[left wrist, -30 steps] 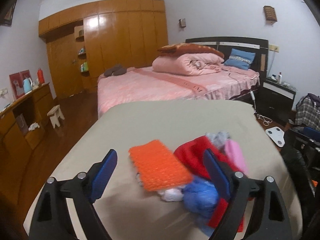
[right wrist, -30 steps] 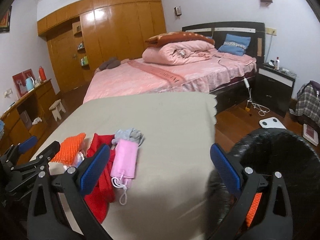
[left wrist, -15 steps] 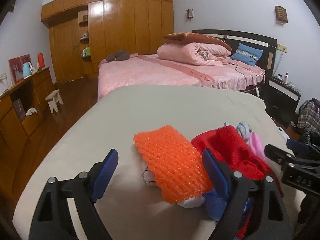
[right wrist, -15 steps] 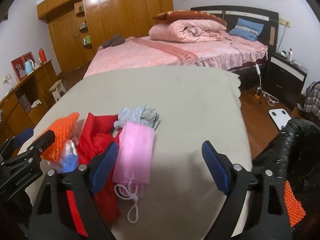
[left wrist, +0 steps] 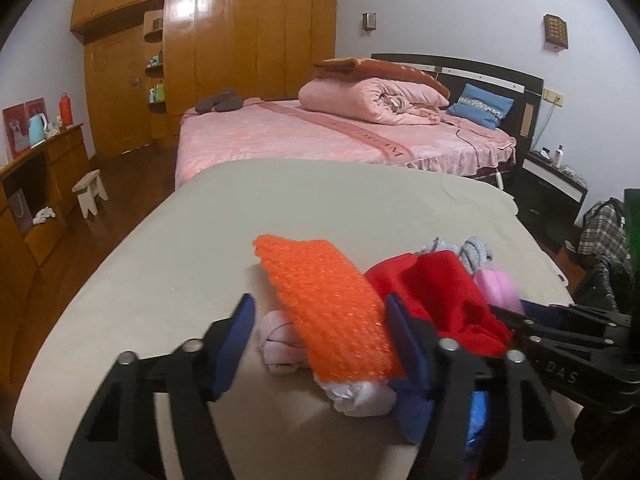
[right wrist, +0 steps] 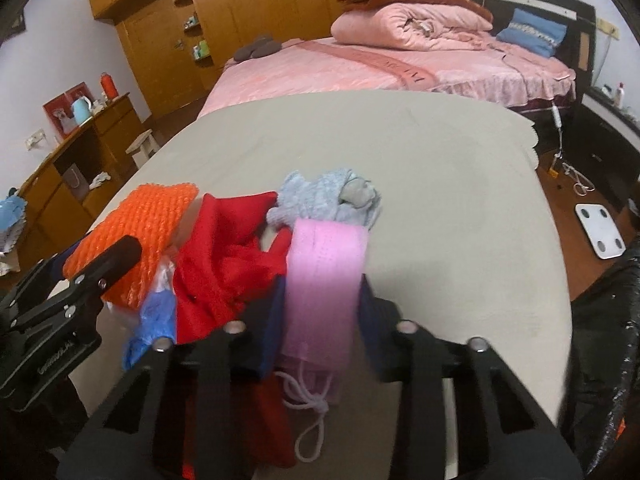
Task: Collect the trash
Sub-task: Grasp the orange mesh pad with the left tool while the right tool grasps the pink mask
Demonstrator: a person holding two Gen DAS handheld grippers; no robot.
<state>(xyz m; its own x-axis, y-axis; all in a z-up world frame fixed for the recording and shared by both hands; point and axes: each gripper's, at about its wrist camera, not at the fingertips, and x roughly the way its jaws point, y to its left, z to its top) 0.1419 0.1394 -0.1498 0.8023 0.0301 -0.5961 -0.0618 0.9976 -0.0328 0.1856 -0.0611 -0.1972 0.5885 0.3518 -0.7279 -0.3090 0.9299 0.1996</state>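
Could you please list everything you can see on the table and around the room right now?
orange mesh pad: 1, orange, left end of the pile, between the left claw's jaws
red cloth: 1, red, middle of the pile
pink face mask: 1, pink, between the right claw's jaws
grey cloth: 1, pale grey, behind the mask
blue plastic: 1, blue, under the pile
table: 1, beige cover
black bag: 1, right of the table
bed: 1, pink
wardrobe: 1, wooden
stool: 1, pale
left claw: closing around the pad
right claw: closing on the mask
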